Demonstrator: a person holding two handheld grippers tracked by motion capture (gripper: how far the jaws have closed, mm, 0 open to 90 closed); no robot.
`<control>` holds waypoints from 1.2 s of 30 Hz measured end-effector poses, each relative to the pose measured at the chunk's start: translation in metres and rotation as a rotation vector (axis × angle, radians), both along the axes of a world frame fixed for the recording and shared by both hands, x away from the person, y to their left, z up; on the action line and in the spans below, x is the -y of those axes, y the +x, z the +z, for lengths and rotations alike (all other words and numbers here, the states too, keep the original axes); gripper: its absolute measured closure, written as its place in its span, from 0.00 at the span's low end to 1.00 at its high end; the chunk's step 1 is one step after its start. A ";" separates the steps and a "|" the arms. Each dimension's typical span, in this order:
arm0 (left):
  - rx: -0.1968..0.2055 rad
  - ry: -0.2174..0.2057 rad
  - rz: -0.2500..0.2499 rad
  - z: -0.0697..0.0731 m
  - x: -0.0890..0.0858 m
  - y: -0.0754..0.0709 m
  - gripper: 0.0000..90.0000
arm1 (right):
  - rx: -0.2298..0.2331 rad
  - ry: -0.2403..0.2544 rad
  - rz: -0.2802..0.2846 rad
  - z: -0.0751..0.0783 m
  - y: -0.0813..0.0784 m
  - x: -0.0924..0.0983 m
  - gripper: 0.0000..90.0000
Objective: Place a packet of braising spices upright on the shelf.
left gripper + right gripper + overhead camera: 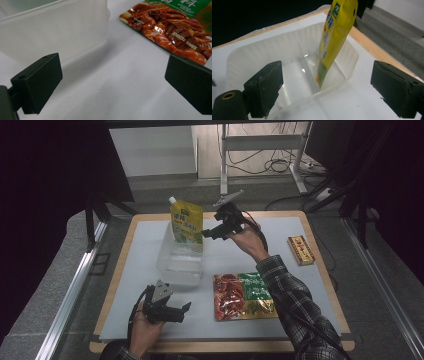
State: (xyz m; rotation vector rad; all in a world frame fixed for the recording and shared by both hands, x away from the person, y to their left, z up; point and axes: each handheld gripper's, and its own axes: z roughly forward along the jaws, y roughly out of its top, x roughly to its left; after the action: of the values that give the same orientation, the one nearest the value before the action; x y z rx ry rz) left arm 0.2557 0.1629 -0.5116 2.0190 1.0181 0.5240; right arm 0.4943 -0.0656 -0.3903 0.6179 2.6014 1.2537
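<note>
Right gripper (pixel 210 233): jaws wide apart, nothing between them, just right of the yellow pouch.
Yellow pouch (pixel 186 221): stands upright in the far end of the clear tray (pixel 170 270).
Left gripper (pixel 180 312): jaws spread wide and empty, at the near left, near the tray.
Red sauce packet (pixel 244 296): flat, right of the tray.
Small box (pixel 300 249): far right.

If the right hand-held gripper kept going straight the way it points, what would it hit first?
Probably the yellow pouch standing in the clear plastic tub; the right hand-held gripper is open, though depth is hard to judge.
</note>
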 end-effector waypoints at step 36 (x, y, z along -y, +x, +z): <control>-0.002 0.011 -0.011 -0.001 0.002 0.000 0.01 | 0.018 -0.012 -0.011 -0.026 -0.052 0.052 0.00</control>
State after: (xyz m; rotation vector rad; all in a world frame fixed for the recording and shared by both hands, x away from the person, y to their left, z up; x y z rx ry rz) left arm 0.2557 0.1604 -0.5131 2.0342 1.0063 0.5229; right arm 0.4422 -0.1172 -0.4164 0.6147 2.5863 1.2332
